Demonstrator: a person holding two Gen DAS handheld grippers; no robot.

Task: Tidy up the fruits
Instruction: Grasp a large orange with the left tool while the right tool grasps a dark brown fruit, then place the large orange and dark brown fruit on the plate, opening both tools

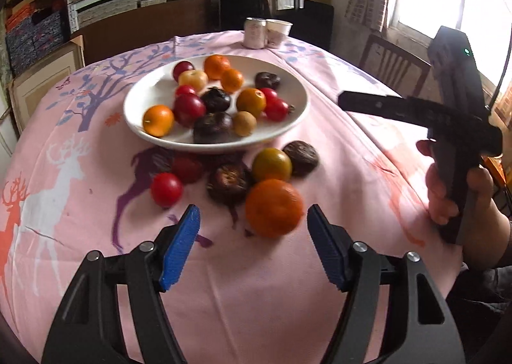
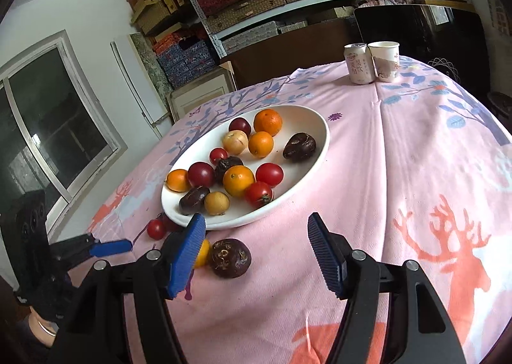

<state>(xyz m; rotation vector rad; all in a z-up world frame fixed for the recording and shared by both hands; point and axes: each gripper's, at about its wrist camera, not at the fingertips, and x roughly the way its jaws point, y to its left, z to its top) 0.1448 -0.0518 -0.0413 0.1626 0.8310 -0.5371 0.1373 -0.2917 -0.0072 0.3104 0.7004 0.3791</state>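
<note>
The table (image 1: 336, 172) is covered by a pink tablecloth (image 2: 400, 172) printed with deer and trees. Resting directly on the cloth are a white plate (image 1: 288, 121) loaded with fruit, a drinks can (image 2: 358, 63) and a paper cup (image 2: 385, 60) touching each other at the far edge. Loose fruit lies on the cloth just in front of the plate: a large orange (image 1: 273, 212), a red tomato (image 1: 166, 189), a yellow-green fruit (image 1: 271, 165) and dark brown fruits (image 1: 227, 183).

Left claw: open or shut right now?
Open. In the left wrist view the left claw shows its two blue pads spread wide, nothing between them; the big orange sits on the tablecloth just ahead.
</note>
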